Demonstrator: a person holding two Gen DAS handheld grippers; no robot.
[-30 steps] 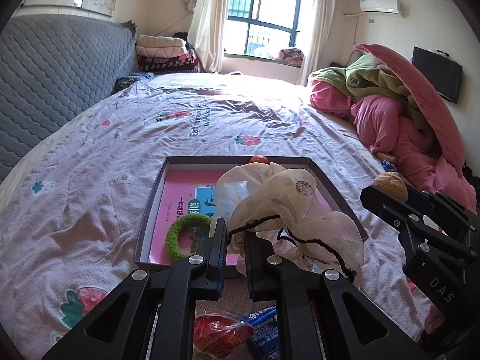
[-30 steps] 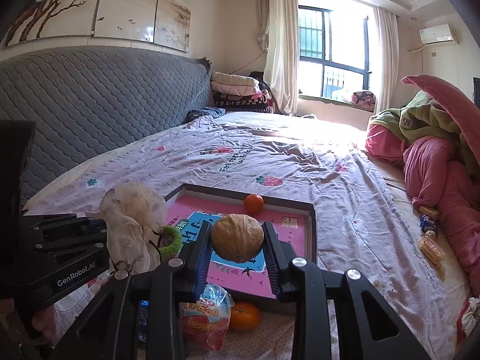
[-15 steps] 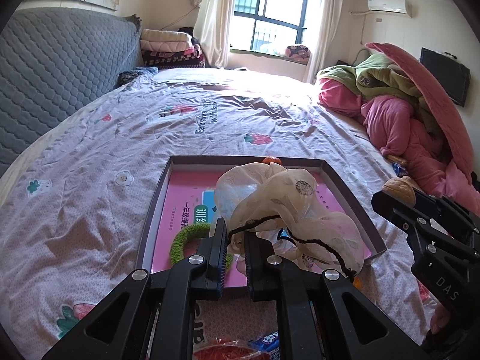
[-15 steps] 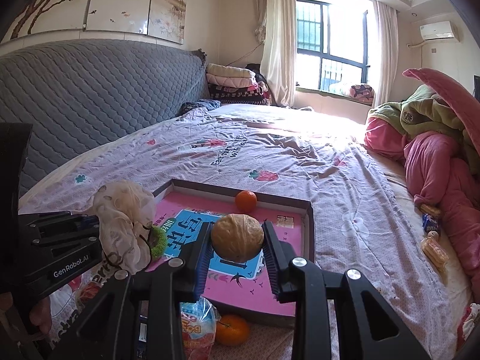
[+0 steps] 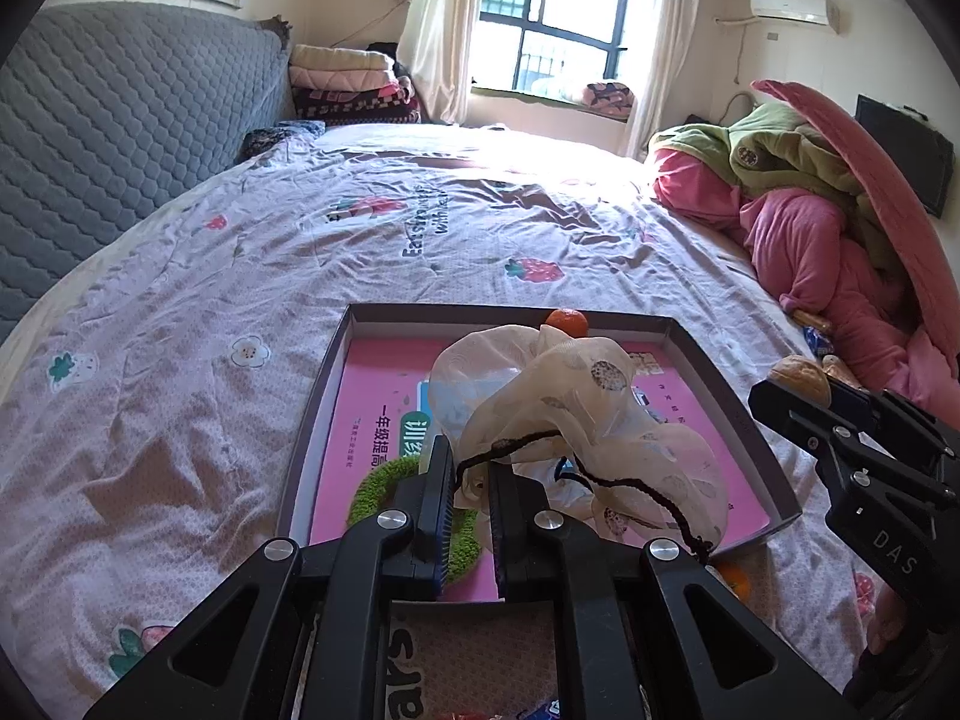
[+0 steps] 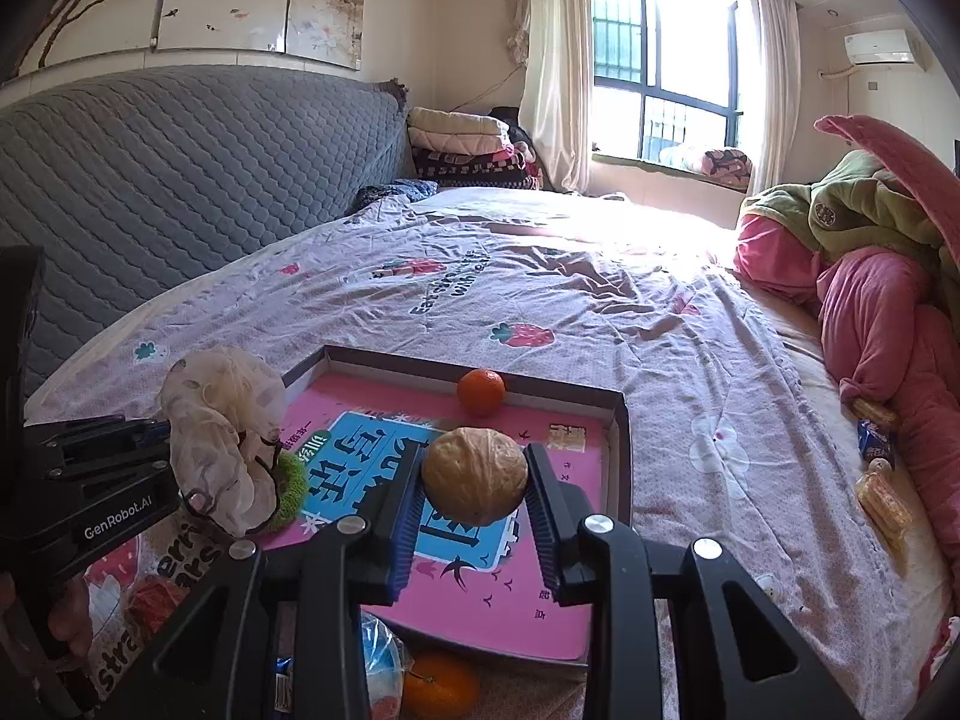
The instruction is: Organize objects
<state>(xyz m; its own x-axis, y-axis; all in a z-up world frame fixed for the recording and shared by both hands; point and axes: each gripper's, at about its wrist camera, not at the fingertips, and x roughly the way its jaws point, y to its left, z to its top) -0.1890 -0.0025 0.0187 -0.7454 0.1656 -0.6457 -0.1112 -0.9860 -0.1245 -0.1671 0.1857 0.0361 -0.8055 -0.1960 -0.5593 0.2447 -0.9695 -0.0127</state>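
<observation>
A shallow dark-rimmed tray (image 5: 318,414) with a pink printed bottom lies on the bed. In it sit a small orange (image 6: 480,391) by the far wall and a green fuzzy ring (image 5: 378,489) near the left front. My left gripper (image 5: 471,462) is shut on a cream sheer fabric pouch (image 5: 558,396) with a dark cord, held over the tray's front half. My right gripper (image 6: 475,450) is shut on a walnut (image 6: 474,483), above the tray's right part. In the right wrist view the pouch (image 6: 222,420) hangs at the left, partly hiding the ring.
A second orange (image 6: 441,687) and snack packets (image 6: 378,666) lie on the bedsheet just before the tray. More wrapped snacks (image 6: 882,498) rest at the right beside a pink and green quilt pile (image 6: 888,312). A grey padded headboard (image 6: 180,180) bounds the left.
Both grippers have moved forward and a little lower over the tray, each still gripping its object. The packets in front of the tray have slid under the frames' lower edge.
</observation>
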